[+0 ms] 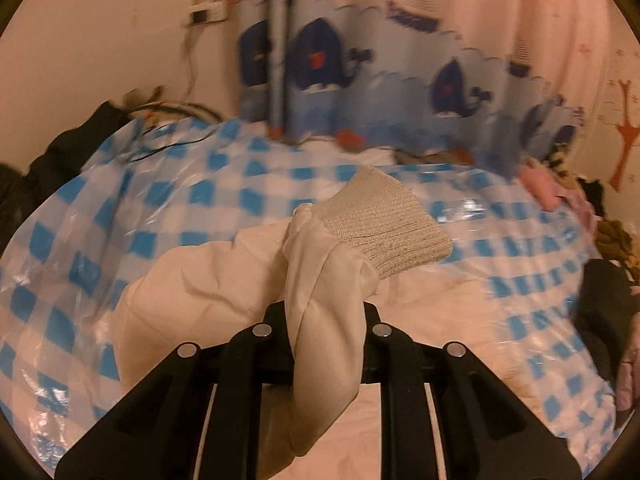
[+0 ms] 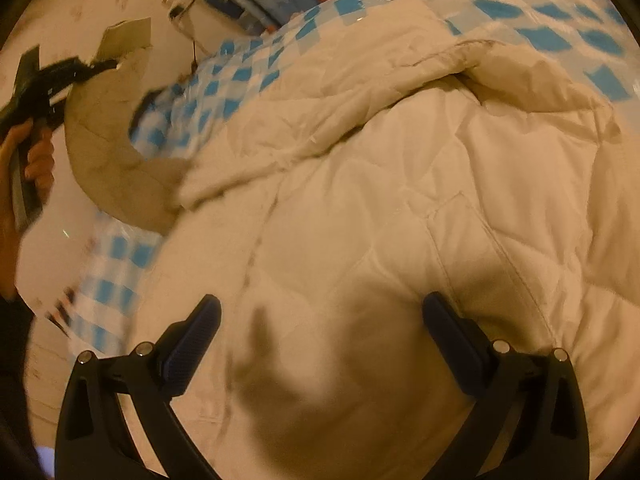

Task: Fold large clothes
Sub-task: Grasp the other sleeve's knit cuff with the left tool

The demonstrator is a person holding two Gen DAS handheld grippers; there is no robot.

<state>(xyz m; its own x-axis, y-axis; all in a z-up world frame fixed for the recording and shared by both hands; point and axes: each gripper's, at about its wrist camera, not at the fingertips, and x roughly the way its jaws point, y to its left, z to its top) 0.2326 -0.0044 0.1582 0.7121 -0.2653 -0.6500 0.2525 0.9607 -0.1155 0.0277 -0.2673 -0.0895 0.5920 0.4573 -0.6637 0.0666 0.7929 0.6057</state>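
A cream quilted jacket (image 2: 400, 200) lies spread over a blue-and-white checked plastic sheet (image 2: 240, 76). My left gripper (image 1: 325, 320) is shut on the jacket's sleeve (image 1: 324, 280), just behind its ribbed beige cuff (image 1: 384, 220), and holds it lifted off the sheet. In the right wrist view that left gripper (image 2: 100, 65) shows at the upper left in a person's hand (image 2: 38, 160), with the sleeve (image 2: 108, 152) hanging from it in an arc. My right gripper (image 2: 322, 320) is open and hovers low over the jacket's body with nothing between its fingers.
A blue curtain with boat prints (image 1: 360, 80) hangs behind the sheet. Dark clothes (image 1: 60, 148) are piled at the left edge, and pink and dark garments (image 1: 560, 196) at the right. A wall socket with cables (image 1: 206, 10) is on the wall.
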